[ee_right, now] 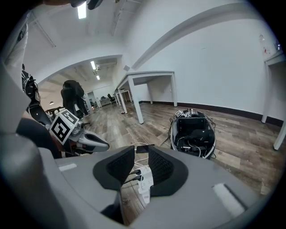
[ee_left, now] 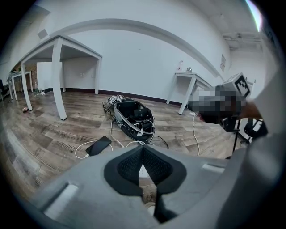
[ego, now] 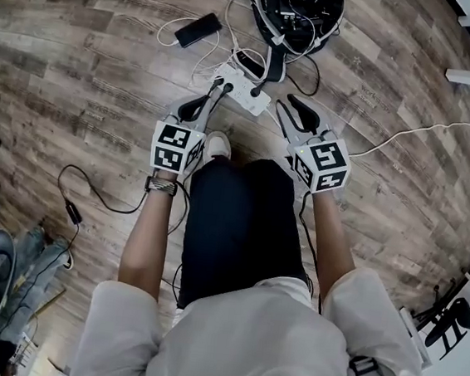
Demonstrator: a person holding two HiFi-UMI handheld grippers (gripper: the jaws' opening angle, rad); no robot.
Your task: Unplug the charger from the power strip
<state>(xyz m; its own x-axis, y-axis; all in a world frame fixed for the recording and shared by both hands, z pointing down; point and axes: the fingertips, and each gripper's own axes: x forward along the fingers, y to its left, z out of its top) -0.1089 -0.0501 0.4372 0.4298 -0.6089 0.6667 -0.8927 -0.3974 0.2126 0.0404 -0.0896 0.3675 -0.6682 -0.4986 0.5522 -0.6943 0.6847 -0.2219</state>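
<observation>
Right gripper view: the right tool stands part-open and empty, over the white power strip on the floor, black charger plugs seated in it. The left tool is clenched, holding nothing.

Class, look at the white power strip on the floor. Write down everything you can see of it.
The power strip is a long, white, plastic-looking block. It lies flat on the wooden floor, just ahead of the person's shoe. At least two dark plugs sit plugged into its top face.
</observation>
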